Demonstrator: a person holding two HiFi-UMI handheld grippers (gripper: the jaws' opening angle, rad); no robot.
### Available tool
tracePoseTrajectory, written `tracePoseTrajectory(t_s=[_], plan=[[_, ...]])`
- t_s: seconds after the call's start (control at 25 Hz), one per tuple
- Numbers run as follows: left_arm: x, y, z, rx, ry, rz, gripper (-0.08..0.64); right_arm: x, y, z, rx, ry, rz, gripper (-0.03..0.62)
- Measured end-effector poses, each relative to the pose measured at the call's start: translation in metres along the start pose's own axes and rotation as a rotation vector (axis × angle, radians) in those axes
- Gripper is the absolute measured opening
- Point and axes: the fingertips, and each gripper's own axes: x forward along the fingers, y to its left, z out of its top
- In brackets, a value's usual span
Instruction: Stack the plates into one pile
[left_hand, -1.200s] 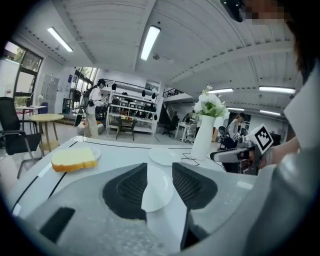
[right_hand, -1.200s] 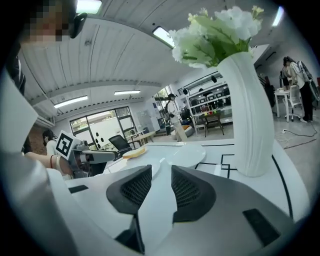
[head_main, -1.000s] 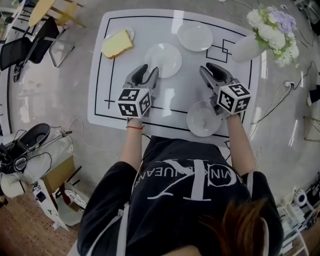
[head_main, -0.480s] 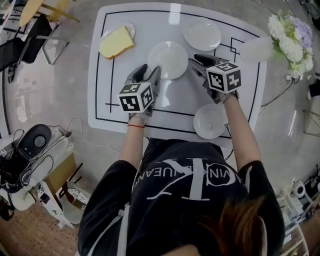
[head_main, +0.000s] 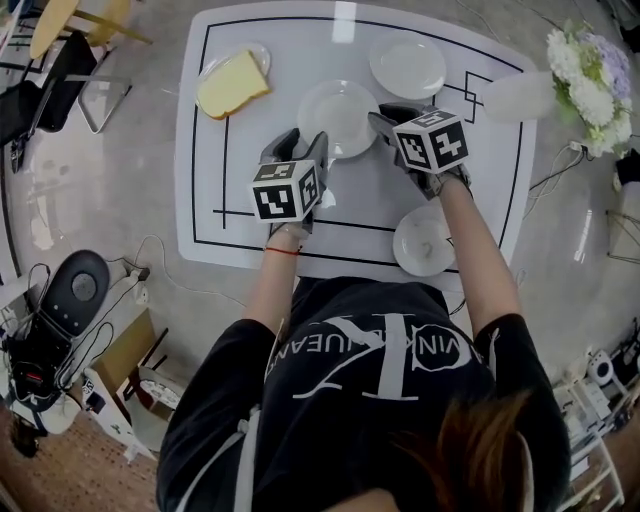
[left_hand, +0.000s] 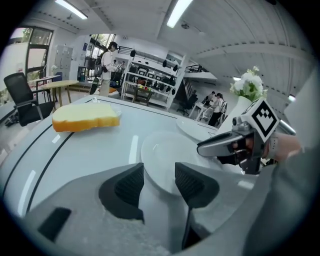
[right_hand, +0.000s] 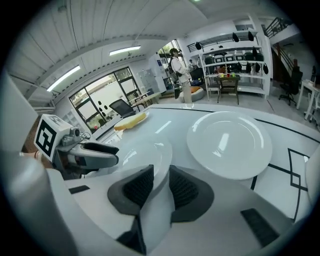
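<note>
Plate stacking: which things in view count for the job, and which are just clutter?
For the job:
- middle plate
- far plate
- near plate

Just lying about:
- yellow bread-like slice
- white vase
- flowers

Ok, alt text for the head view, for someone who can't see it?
From above: a person's left gripper and right gripper flank the middle white plate on a white table, its rim between both pairs of jaws, the left just opened, the right just closing. A far plate, a near plate and a yellow bread slice lie nearby.
</note>
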Motion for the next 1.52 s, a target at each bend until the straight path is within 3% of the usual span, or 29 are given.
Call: tracePoseTrajectory(t_s=[0.2,0.4,0.72,1.52], plan=[[-0.001,-0.002,0.004,-0.046,-0.026,-0.013,0.086,-0.013,-0.009,-0.004,0.024,-0.001,-0.024,0.081],[-0.009,-0.024,0.008,-0.040,-0.057,-0.032,0.083,-0.045,-0.008,-0.012,0.011,-0.024,-0.039,0.055],[-0.033,-0.075,0.002,0.007,-0.075,-0.039,0.083,-0.103,0.000,-0.042,0.079,-0.108,0.011,0.046],[-0.065,-0.180,-0.078,0.038,-0.009,-0.123,0.092,-0.202,0.016,-0.155,0.221,-0.181,0.046,0.037]])
